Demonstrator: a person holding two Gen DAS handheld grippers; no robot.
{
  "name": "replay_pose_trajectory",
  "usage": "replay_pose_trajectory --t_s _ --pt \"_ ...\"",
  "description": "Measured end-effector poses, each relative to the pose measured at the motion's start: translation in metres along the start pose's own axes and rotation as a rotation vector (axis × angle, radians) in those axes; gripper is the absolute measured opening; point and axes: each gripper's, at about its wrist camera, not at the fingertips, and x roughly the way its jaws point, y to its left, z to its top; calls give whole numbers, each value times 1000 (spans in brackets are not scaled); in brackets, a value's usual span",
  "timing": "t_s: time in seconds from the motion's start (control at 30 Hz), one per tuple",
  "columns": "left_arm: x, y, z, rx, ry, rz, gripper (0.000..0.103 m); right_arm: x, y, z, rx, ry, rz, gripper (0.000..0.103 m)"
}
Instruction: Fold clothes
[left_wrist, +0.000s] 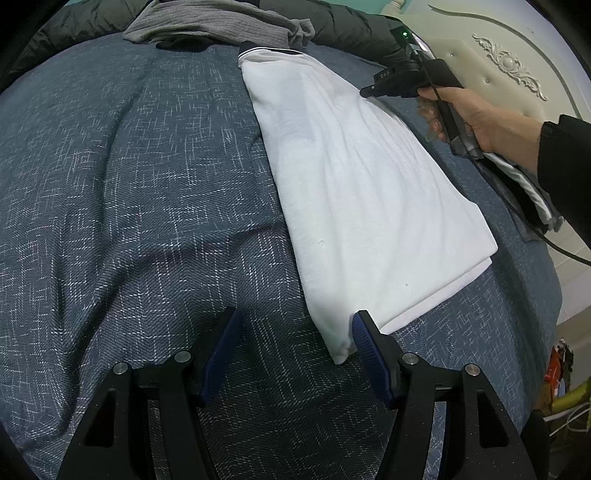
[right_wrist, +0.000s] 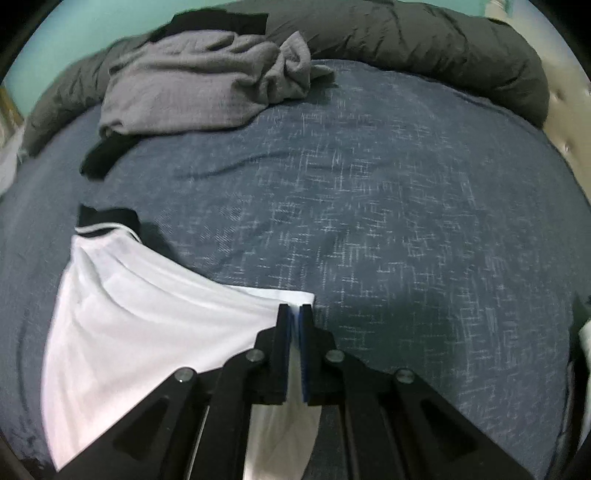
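A white shirt (left_wrist: 362, 192) with a dark collar (left_wrist: 258, 50) lies folded into a long strip on the blue patterned bed cover (left_wrist: 129, 184). My left gripper (left_wrist: 297, 317) hangs open over the strip's near end. The shirt's near corner lies between its fingers, beside the right finger (left_wrist: 369, 343). A hand holds my right gripper (left_wrist: 367, 90) at the strip's far right edge. In the right wrist view that gripper (right_wrist: 294, 308) is shut on the edge of the white shirt (right_wrist: 147, 314), with white cloth showing between its pads.
A crumpled grey garment (right_wrist: 192, 92) and a black one (right_wrist: 99, 158) lie at the far side of the bed. A dark puffy jacket (right_wrist: 424, 40) runs along the back. A cream headboard (left_wrist: 498, 74) stands on the right, with folded clothes (left_wrist: 528, 188) under the sleeve.
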Motion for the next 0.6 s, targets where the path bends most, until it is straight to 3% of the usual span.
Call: replay_pose_trajectory --t_s 0.17,0.4,0.6 --pt "2 -3 2 1 -1 1 66 -30 -15 -17 51 -26 9 6" --pt "5 -5 4 -6 -1 3 66 -75 -22 -78 142 -31 169 7" --pt "7 -6 6 -25 -6 1 66 -85 3 -124 100 7 252 7"
